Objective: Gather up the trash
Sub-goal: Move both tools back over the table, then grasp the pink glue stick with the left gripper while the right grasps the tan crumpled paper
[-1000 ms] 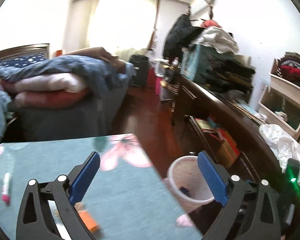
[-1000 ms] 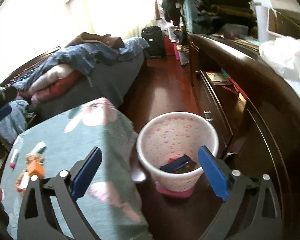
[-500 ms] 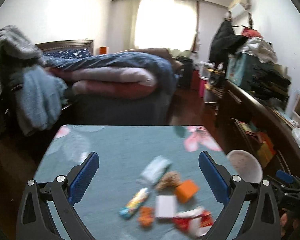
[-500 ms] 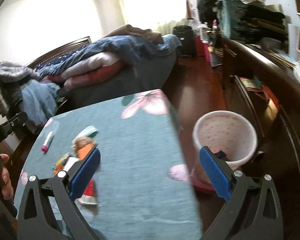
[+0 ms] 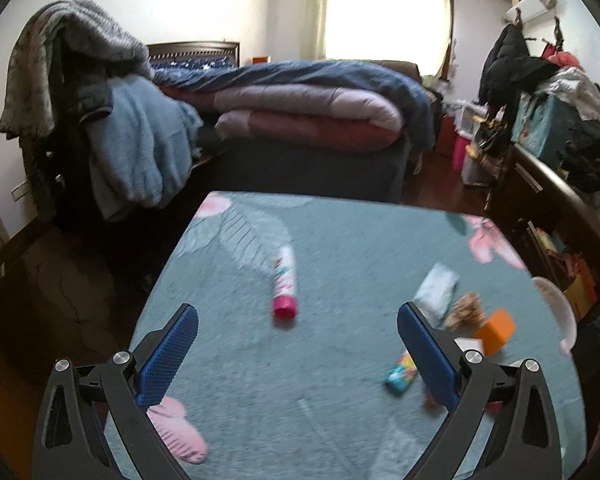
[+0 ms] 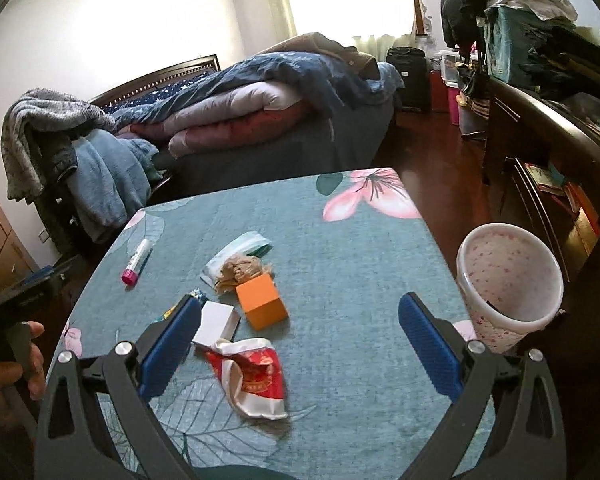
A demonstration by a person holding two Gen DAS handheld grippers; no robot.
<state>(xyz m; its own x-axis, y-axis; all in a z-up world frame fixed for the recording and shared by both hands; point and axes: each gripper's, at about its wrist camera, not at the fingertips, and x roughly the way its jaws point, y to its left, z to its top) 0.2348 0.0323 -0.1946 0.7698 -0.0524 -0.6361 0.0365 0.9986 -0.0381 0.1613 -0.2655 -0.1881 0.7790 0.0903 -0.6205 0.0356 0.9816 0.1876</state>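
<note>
Trash lies on a table with a teal floral cloth [image 6: 340, 248]: a red and white wrapper [image 6: 252, 376], an orange box [image 6: 262, 306], a white card [image 6: 214, 322], a brown crumpled wad [image 6: 238, 270], a pale packet [image 6: 240, 250] and a white tube with a pink cap [image 6: 136, 262]. The tube [image 5: 285, 288] lies ahead of my open, empty left gripper [image 5: 298, 354]. My right gripper [image 6: 300, 340] is open and empty above the wrapper. A pink-speckled bin [image 6: 508, 284] stands on the floor to the table's right.
A bed [image 6: 260, 112] piled with quilts stands beyond the table. A chair draped with blankets [image 5: 100, 120] is at the left. A dark cabinet [image 6: 560, 152] stacked with clothes runs along the right, past the bin. Wooden floor [image 6: 432, 160] lies between bed and cabinet.
Both grippers have swung left, away from the bin and over the table. The tube has come between the left gripper's fingers in view, and the trash pile is under the right gripper. Both stay open.
</note>
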